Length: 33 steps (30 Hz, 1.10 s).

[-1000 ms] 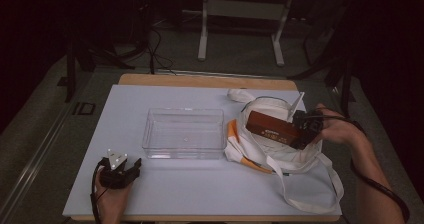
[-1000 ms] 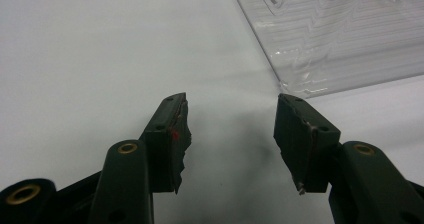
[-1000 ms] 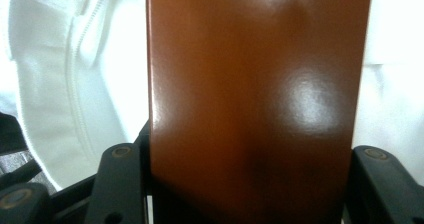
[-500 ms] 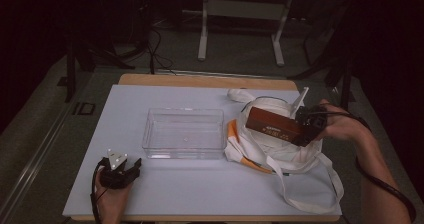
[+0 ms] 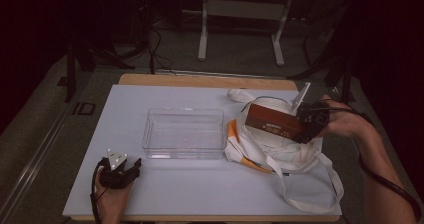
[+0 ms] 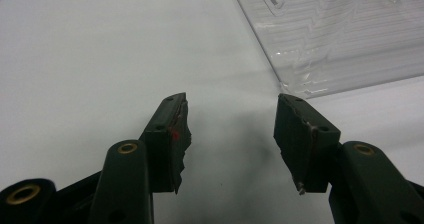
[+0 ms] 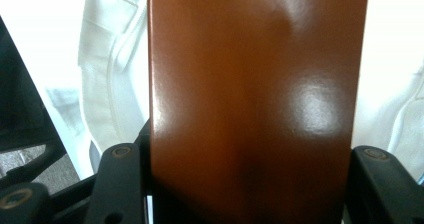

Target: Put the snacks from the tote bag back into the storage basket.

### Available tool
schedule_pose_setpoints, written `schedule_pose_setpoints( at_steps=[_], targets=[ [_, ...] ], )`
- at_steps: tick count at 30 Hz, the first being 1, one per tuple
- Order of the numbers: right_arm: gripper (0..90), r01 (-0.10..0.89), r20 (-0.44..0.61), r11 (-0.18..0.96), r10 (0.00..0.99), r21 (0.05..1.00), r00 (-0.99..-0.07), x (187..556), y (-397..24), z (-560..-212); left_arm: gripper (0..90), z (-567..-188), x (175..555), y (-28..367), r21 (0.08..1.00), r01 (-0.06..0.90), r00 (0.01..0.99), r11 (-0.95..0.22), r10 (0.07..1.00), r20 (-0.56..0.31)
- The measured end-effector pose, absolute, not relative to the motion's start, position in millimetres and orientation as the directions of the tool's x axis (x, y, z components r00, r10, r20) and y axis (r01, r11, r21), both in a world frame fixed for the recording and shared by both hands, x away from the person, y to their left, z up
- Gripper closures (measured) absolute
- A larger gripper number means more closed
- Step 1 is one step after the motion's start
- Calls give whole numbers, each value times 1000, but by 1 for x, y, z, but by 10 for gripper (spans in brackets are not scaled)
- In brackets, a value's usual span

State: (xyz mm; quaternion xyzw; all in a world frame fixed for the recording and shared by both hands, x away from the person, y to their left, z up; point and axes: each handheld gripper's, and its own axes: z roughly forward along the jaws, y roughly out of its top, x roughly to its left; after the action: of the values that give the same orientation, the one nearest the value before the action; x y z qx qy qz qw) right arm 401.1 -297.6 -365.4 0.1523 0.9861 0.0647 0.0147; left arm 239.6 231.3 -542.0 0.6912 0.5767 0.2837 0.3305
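A brown box (image 5: 275, 123) hangs level above the open white cloth bag (image 5: 280, 154) at the table's right side. My right gripper (image 5: 306, 124) is shut on the box's right end; in the right gripper view the glossy brown box (image 7: 255, 99) stands between the two jaws, with the white bag (image 7: 110, 84) behind it. My left gripper (image 5: 131, 167) rests near the table's front left edge. Its jaws stand open over bare white table, and the left gripper (image 6: 230, 129) has nothing between its fingers.
A clear plastic bin (image 5: 184, 133) sits at the middle of the white table (image 5: 190, 194), just left of the bag; its corner (image 6: 325, 49) lies ahead of the left jaws. The bag's long strap (image 5: 320, 194) loops toward the front right edge. Dark floor and stands lie beyond.
My right gripper has lifted the brown box a little higher above the bag. The left gripper has stayed where it was.
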Motion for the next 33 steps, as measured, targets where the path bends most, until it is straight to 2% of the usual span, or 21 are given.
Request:
schedule_pose_setpoints(
  at_steps=[33],
  targets=[
    [433, 203, -32, 972, 208, 119, -978, 404, -250, -356, 478, -542, 239, 232, 788, 606, 174, -111, 985, 5]
  ],
)
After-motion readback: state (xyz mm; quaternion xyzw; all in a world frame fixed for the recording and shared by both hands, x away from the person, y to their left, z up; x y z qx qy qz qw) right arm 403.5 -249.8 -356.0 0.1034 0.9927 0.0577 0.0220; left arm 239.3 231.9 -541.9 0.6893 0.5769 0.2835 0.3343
